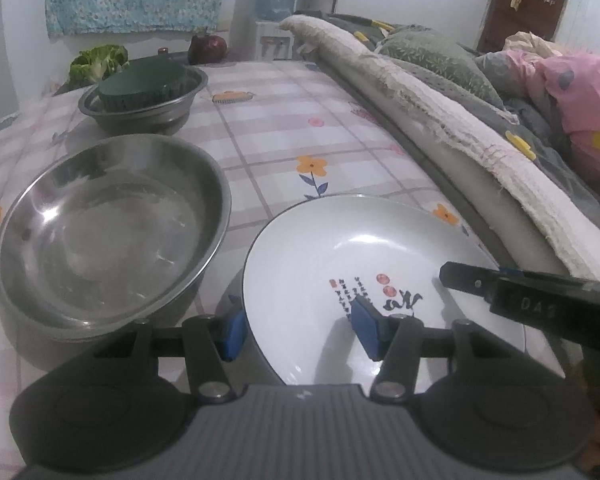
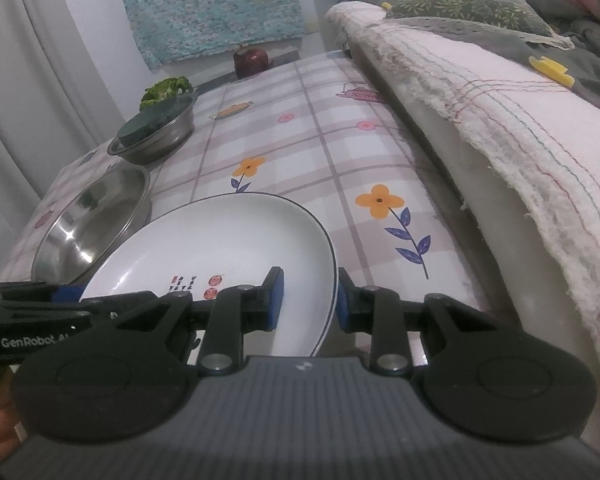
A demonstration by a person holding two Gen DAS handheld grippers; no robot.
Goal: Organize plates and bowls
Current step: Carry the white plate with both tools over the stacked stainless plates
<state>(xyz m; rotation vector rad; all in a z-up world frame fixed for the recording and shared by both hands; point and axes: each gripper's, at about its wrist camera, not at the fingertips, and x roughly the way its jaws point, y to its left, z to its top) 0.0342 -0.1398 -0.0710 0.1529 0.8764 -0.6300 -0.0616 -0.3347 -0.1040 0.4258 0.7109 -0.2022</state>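
Your right claw (image 2: 309,302) grips the white plate (image 2: 220,240) by its rim; your left claw (image 1: 296,332) straddles the opposite rim, not pinching. The plate sits unstacked beside the steel bowl (image 1: 108,232) on the desk (image 1: 300,128), so most sorting remains.

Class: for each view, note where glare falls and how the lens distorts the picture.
Left wrist: glare streaks the steel bowl and plate; the table edge curves, corners darken. Right wrist: a highlight glints in the bowl; the curtain bows.

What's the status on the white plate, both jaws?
Left gripper open, straddling the white plate rim. Right gripper astride the opposite rim, contact unclear. Steel bowl sits close on the left.
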